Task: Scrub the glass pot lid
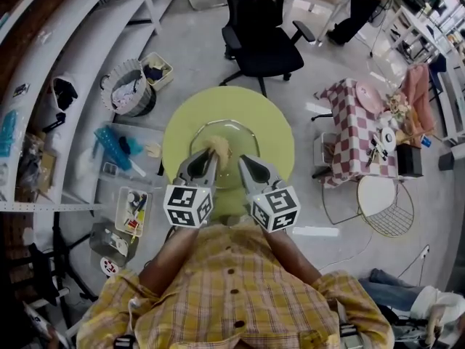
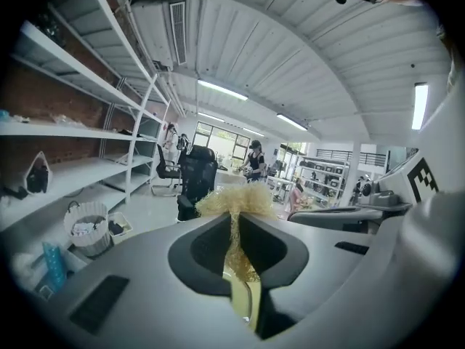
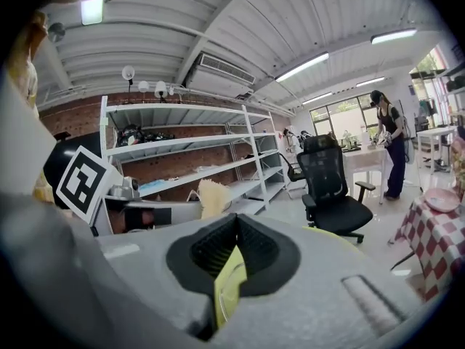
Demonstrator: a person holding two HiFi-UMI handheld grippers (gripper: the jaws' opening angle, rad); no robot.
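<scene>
A glass pot lid (image 1: 231,131) lies flat in the middle of a round yellow-green table (image 1: 272,115). My left gripper (image 1: 211,155) is shut on a golden fibrous scrubber (image 1: 217,148), which rests on the near part of the lid. In the left gripper view the scrubber (image 2: 236,201) bulges out past the closed jaws of the left gripper (image 2: 234,215). My right gripper (image 1: 243,161) sits just right of it over the lid's near right part, jaws shut with nothing seen between them. In the right gripper view the right gripper (image 3: 235,221) shows the table through the gap behind its closed tips, and the scrubber (image 3: 212,197) stands at left.
A black office chair (image 1: 261,38) stands beyond the table. A checked-cloth table (image 1: 356,133) and a white wire side table (image 1: 385,206) are at the right. A laundry basket (image 1: 131,89), bins (image 1: 132,211) and long shelves (image 1: 43,64) line the left.
</scene>
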